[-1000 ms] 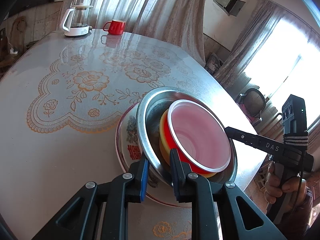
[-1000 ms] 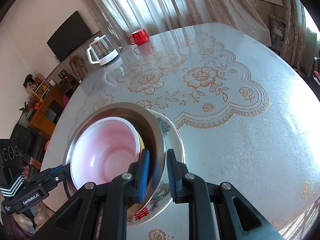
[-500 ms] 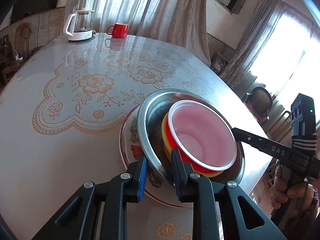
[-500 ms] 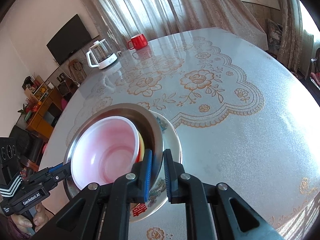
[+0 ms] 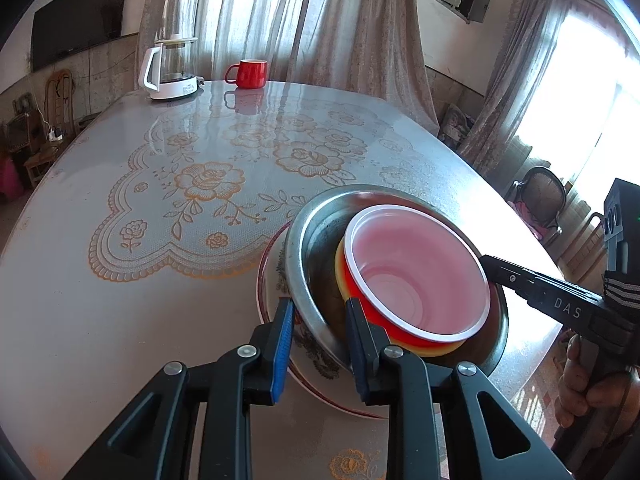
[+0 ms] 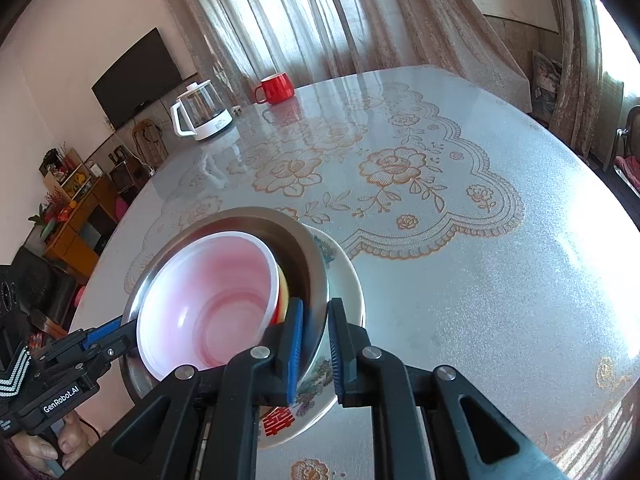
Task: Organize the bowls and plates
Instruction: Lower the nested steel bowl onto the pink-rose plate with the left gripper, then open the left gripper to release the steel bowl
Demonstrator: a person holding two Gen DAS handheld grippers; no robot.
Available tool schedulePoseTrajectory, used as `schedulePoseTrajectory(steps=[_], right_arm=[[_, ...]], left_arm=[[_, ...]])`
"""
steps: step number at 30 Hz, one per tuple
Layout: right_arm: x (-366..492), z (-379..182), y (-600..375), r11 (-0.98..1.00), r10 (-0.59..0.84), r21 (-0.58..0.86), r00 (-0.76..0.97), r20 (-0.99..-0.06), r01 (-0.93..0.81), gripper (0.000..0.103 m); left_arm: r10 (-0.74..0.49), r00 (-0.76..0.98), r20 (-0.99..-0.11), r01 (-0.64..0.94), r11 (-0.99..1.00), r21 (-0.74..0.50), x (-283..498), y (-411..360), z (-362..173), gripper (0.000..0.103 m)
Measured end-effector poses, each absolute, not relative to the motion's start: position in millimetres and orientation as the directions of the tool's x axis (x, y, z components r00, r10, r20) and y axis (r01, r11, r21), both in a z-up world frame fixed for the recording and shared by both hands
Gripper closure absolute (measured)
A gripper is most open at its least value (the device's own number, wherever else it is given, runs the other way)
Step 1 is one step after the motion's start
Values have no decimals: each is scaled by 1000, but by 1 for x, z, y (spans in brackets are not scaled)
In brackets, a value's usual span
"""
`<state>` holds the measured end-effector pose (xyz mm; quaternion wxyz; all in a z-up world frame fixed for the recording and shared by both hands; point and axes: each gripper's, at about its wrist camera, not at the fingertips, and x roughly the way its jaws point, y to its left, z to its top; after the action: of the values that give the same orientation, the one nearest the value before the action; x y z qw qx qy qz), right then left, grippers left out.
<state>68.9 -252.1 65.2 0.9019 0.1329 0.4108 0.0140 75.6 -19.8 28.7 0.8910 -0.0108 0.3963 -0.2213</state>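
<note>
A steel bowl (image 5: 308,248) (image 6: 304,256) leans tilted on a flowered plate (image 5: 272,280) (image 6: 348,280) at the table's near edge. Nested inside it is a red bowl with a pink inside (image 5: 416,276) (image 6: 208,300), with a yellow bowl (image 5: 340,276) under that. My left gripper (image 5: 318,312) straddles the steel bowl's near rim, one finger outside and one inside, holding it narrowly. My right gripper (image 6: 316,312) is shut on the opposite rim. One of its fingers (image 5: 520,280) reaches in from the right in the left wrist view.
A glass kettle (image 5: 170,70) (image 6: 202,116) and a red mug (image 5: 248,73) (image 6: 276,88) stand at the table's far side. The lace-patterned tabletop (image 5: 200,184) stretches between. A person's hand (image 5: 588,392) holds the right gripper's handle. A chair (image 5: 540,200) stands beyond the table's right edge.
The right gripper's jaws have closed onto the steel bowl's rim. The left jaws stand slightly wider on the rim. Both views have tipped up a little; the stack stays put.
</note>
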Motion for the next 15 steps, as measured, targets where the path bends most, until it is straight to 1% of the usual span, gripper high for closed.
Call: schedulePoseTrajectory(steps=[4,15], right_arm=[[65,65,-244,974,85,204,679,-729,97,90],[67,62,-240,973,40,184,691,-722,136,90]], left_arm=[[-390,609,-690,378,908,-180,73,-20,30,77],[-359,646,-673,339,926,-169,66,-17,30,77]])
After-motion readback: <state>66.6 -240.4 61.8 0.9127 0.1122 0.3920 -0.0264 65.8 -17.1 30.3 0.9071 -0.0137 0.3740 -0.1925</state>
